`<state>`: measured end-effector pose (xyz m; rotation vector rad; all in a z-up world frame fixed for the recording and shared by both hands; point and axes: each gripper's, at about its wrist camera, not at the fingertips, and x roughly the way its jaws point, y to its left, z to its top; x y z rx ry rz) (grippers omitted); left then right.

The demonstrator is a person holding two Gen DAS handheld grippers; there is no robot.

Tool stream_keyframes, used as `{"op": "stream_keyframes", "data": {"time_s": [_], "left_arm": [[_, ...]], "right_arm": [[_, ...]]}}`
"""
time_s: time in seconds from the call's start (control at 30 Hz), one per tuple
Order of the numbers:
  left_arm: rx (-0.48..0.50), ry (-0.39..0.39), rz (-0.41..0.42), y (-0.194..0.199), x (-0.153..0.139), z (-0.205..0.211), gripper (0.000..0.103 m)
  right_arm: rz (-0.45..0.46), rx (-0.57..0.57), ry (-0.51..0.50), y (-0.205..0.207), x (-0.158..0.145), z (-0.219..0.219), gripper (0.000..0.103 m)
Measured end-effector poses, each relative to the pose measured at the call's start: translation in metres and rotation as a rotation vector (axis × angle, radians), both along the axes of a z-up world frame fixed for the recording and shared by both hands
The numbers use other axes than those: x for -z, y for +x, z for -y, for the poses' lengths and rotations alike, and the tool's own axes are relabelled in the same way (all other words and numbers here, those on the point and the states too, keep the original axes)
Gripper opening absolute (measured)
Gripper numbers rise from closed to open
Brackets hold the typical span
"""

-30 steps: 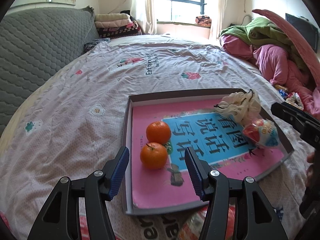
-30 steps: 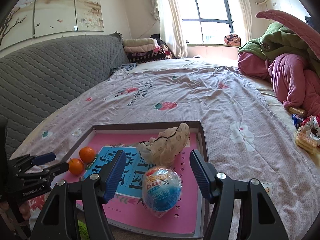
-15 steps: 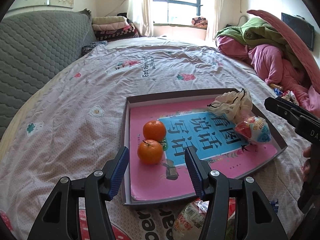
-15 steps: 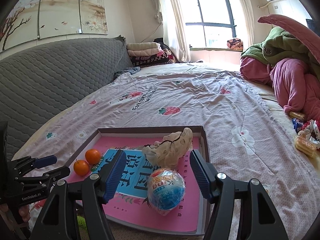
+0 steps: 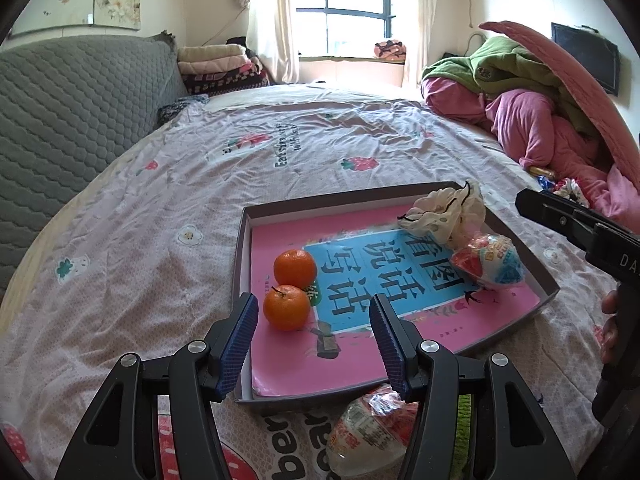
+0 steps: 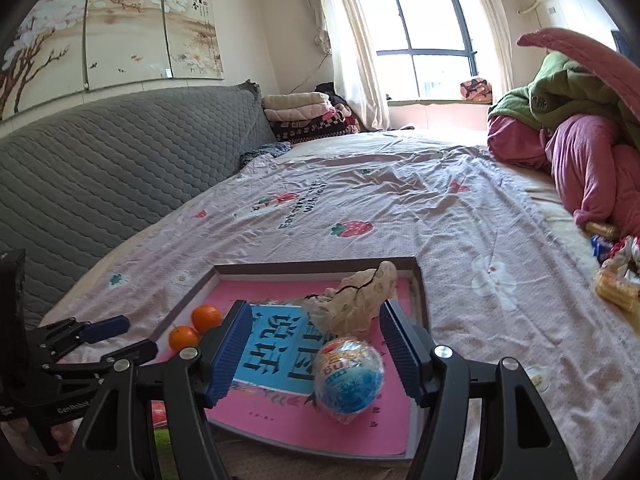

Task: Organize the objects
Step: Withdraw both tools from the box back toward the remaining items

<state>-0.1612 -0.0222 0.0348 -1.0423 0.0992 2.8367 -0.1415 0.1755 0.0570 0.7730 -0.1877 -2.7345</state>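
Note:
A shallow dark tray lies on the bed with a pink and blue book inside. On the book sit two oranges, a cream cloth bundle and a foil-wrapped egg. My left gripper hangs open just before the near orange, nothing between its blue pads. My right gripper stands open above the tray's near edge, the egg low between its fingers and untouched. Each gripper shows in the other's view, the left and the right.
A wrapped snack packet lies on the bedsheet just below the tray. A grey quilted headboard runs along the left. Pink and green bedding is piled at the right, with small snacks beside it. Folded blankets sit by the window.
Both cameras have drawn back and tipped up slightly, so the tray sits lower and farther in view and the snack packet has appeared below it. Both grippers stay open.

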Motion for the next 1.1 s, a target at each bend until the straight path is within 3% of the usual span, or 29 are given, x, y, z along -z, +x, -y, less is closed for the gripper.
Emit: {"op": "stream_keyframes", "data": {"time_s": [0.5, 1.1], "left_arm": [[0.019, -0.002, -0.034, 0.021, -0.011, -0.006, 0.060], [0.072, 0.010, -0.012, 0.038, -0.008, -0.019, 0.060]], "right_arm": [[-0.034, -0.036, -0.012, 0.016, -0.012, 0.001, 0.066], [-0.049, -0.070, -0.025, 0.028, -0.018, 0.006, 0.066]]}}
